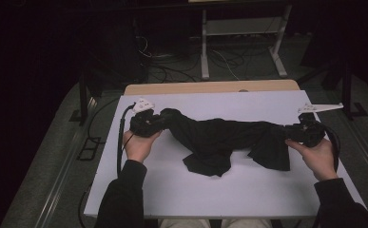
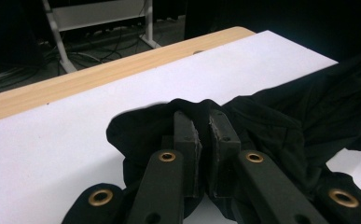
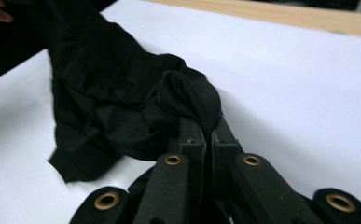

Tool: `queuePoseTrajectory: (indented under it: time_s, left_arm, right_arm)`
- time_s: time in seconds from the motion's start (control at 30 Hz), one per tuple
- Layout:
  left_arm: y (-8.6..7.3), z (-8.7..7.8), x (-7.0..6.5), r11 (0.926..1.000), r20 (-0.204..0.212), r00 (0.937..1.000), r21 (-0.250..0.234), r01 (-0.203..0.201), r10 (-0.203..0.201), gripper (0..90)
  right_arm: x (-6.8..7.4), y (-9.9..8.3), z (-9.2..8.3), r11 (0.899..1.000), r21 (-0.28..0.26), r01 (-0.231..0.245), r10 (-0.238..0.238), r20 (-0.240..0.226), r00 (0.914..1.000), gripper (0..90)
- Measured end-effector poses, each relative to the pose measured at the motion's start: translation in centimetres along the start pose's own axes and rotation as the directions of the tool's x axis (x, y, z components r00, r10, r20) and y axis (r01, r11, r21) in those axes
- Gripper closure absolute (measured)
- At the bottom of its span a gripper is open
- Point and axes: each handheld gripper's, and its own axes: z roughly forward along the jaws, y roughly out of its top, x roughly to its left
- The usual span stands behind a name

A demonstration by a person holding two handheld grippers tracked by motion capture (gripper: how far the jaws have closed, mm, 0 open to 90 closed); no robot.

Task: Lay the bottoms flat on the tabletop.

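At the near edge of the desk (image 1: 139, 194) the person's dark sleeves come in, with a wide band of bare white top between that edge and the work. Farther in, the left hand (image 1: 139, 145) holds the left gripper (image 1: 159, 122), whose jaws are pinched tight on one end of a black garment (image 1: 219, 137); in the left gripper view the pads (image 2: 187, 135) stand almost together with a fold of cloth (image 2: 271, 121) bunched over and between them. Across the top, the right hand (image 1: 317, 154) carries the right gripper (image 1: 291, 132), its jaws likewise clamped on the other end; the right gripper view shows a knot of the fabric (image 3: 122, 98) caught at the tips (image 3: 192, 135).

The garment hangs stretched between the two like a sagging rope, its middle and a loose flap drooping down to touch the desk near the centre. The left gripper sits well in from the left edge; the right one is close to the right edge, with little white surface beyond it. Behind the cloth a clear strip of white runs back to the bare wooden lip (image 1: 210, 87) at the far edge. Past that, on the dark floor, stand a white frame (image 1: 241, 33) and a tangle of cables (image 1: 172, 61).
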Motion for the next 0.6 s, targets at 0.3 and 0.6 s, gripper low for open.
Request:
queuePoseTrajectory:
  time_s: [0.3,0.6]
  left_arm:
    - [-0.7,0.1,-0.2,1.0000,0.015,0.9999,0.003,0.002,-0.002,83.1]
    - [-2.3,0.5,-0.3,0.9997,0.041,0.9989,-0.006,0.024,-0.024,83.1]
  right_arm:
    - [-2.8,-2.5,1.6,0.989,0.110,-0.101,0.094,0.072,0.9930,85.8]
    - [-3.4,-3.6,2.8,0.975,0.172,-0.139,0.127,0.076,0.9890,84.8]
